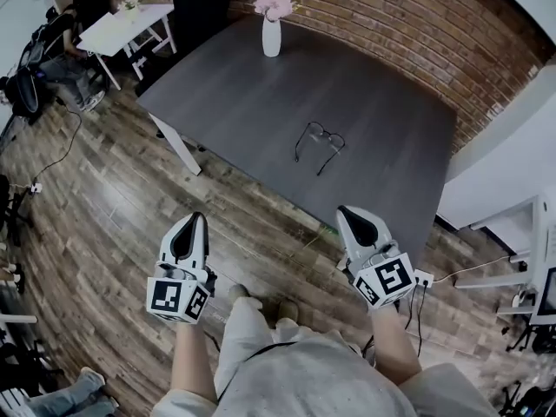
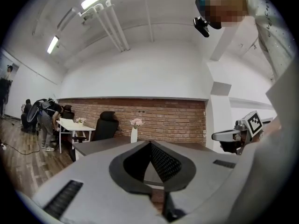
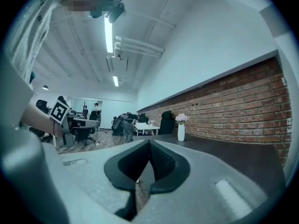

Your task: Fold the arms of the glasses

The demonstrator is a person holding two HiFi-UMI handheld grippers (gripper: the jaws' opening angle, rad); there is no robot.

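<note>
Grey table [image 1: 243, 102] bears the open glasses [image 1: 322, 136]; left tool [image 1: 195, 220] and right tool [image 1: 347, 212] are clenched, empty.

Table [image 1: 234, 102] mostly bare; glasses [image 1: 320, 142] mid-table, vase [image 1: 271, 36] far end (well apart).

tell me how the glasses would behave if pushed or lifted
The glasses look thin-wired, so probably light and easily bent. On the smooth table a push would likely slide them. Their open arms may swing when lifted.

a dark grey table [image 1: 261, 102] carries 1 pair of open glasses [image 1: 319, 144] and 1 white vase [image 1: 272, 35].
</note>
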